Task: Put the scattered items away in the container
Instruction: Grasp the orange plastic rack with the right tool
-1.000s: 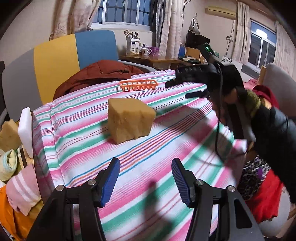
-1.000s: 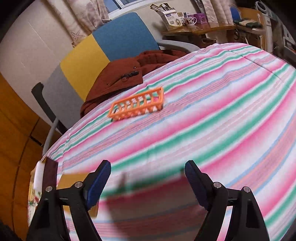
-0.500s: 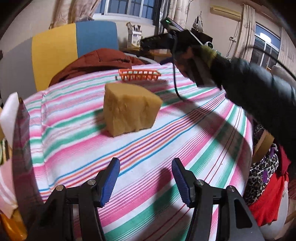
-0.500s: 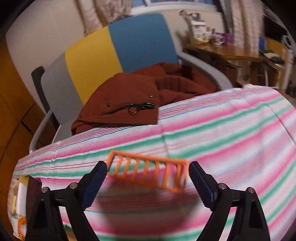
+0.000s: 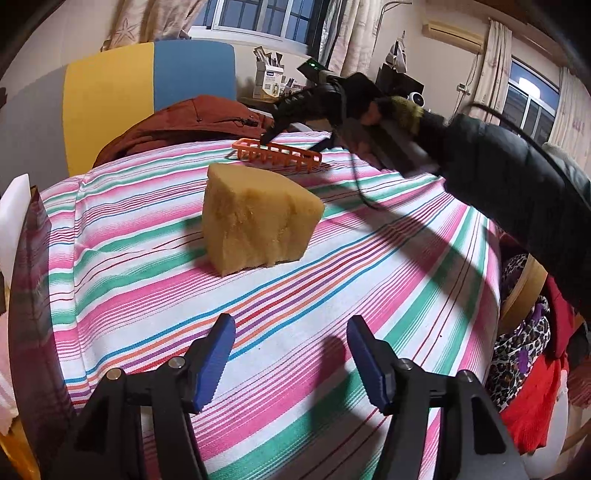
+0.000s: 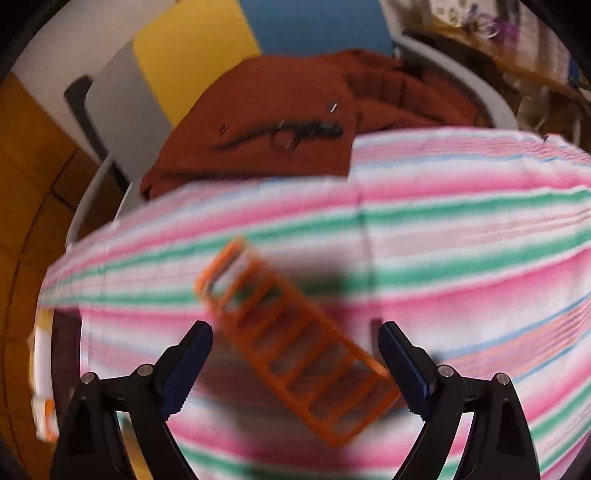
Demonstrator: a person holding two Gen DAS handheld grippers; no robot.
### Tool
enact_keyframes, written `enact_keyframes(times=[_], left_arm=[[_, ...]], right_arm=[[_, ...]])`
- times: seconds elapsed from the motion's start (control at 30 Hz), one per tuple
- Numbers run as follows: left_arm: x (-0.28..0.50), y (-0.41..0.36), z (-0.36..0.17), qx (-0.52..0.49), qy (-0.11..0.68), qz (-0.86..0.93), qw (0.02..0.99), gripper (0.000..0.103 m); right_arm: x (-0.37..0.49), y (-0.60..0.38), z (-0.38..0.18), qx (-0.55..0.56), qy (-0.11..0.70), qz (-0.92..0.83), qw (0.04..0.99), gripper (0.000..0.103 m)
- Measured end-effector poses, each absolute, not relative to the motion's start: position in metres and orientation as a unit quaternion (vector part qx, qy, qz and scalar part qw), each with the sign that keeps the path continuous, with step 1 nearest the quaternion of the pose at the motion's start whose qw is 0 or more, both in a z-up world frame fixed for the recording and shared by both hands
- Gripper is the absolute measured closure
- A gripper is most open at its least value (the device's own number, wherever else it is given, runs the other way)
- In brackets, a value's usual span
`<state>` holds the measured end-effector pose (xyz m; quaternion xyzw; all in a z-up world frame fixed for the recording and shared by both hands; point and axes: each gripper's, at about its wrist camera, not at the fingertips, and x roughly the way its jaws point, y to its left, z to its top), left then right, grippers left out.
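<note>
The left gripper (image 5: 291, 354) had its jaws wide apart over bare striped cloth (image 5: 155, 295), and the yellow sponge block (image 5: 258, 218) stood free at 12 o'clock with room on all sides. Only the left view showed the sponge block; the blurred right view showed the right gripper (image 6: 295, 363), jaws apart, around the orange basket (image 6: 295, 343) near the table's far edge, contact not clear

A striped cloth (image 5: 147, 236) of pink, green and white covers the table. At its eleven o'clock edge a rust-brown jacket (image 5: 192, 118) lies against a chair (image 5: 147, 85) with grey, yellow and blue panels. Curtains (image 5: 354, 33) hang at twelve o'clock.
</note>
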<state>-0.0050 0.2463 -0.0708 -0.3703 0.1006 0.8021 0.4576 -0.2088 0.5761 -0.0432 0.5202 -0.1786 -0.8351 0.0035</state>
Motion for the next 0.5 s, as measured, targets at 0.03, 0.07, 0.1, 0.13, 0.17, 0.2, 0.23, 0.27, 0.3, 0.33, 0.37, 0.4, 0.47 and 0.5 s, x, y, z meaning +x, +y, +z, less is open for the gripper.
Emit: enact_keyframes(times=[0.03, 0.07, 0.1, 0.13, 0.17, 0.2, 0.23, 0.27, 0.3, 0.33, 0.37, 0.4, 0.47, 0.5], left_arm=[[-0.005, 0.245, -0.071, -0.371, 0.098, 0.802, 0.459, 0.039], [-0.006, 0.245, -0.071, -0.372, 0.094, 0.801, 0.459, 0.039], [-0.006, 0.244, -0.071, -0.372, 0.09, 0.801, 0.46, 0.039], [-0.007, 0.243, -0.071, -0.373, 0.088, 0.801, 0.461, 0.039], [-0.007, 0.242, -0.071, -0.373, 0.084, 0.8, 0.462, 0.039], [-0.008, 0.241, -0.071, -0.374, 0.082, 0.8, 0.462, 0.039], [-0.008, 0.241, -0.071, -0.374, 0.08, 0.8, 0.463, 0.039], [-0.008, 0.24, -0.071, -0.374, 0.077, 0.799, 0.464, 0.039], [-0.008, 0.24, -0.071, -0.375, 0.075, 0.799, 0.465, 0.039], [-0.008, 0.239, -0.071, -0.375, 0.073, 0.798, 0.465, 0.039], [-0.008, 0.239, -0.071, -0.376, 0.071, 0.798, 0.466, 0.039], [-0.008, 0.239, -0.071, -0.376, 0.07, 0.798, 0.466, 0.039], [-0.006, 0.238, -0.071, -0.376, 0.071, 0.798, 0.466, 0.039], [-0.005, 0.238, -0.07, -0.376, 0.071, 0.798, 0.466, 0.039]], right_arm=[[-0.203, 0.57, -0.044, 0.526, -0.172, -0.833, 0.015, 0.011], [-0.197, 0.563, -0.043, 0.529, -0.158, -0.834, 0.024, 0.011], [-0.192, 0.558, -0.042, 0.528, -0.141, -0.837, 0.022, 0.011], [-0.188, 0.553, -0.041, 0.524, -0.123, -0.843, 0.019, 0.011], [-0.185, 0.55, -0.04, 0.518, -0.107, -0.849, 0.016, 0.011], [-0.183, 0.547, -0.039, 0.51, -0.09, -0.855, 0.009, 0.011], [-0.183, 0.546, -0.039, 0.505, -0.08, -0.859, 0.002, 0.011], [-0.183, 0.545, -0.039, 0.5, -0.071, -0.863, -0.003, 0.011], [-0.184, 0.544, -0.04, 0.496, -0.064, -0.866, -0.007, 0.011], [-0.187, 0.544, -0.041, 0.495, -0.059, -0.867, -0.013, 0.011], [-0.19, 0.544, -0.041, 0.496, -0.055, -0.867, -0.017, 0.011], [-0.193, 0.544, -0.044, 0.499, -0.051, -0.865, -0.017, 0.014], [-0.198, 0.542, -0.047, 0.507, -0.044, -0.861, -0.021, 0.025], [-0.198, 0.541, -0.049, 0.51, -0.035, -0.859, -0.023, 0.034]])
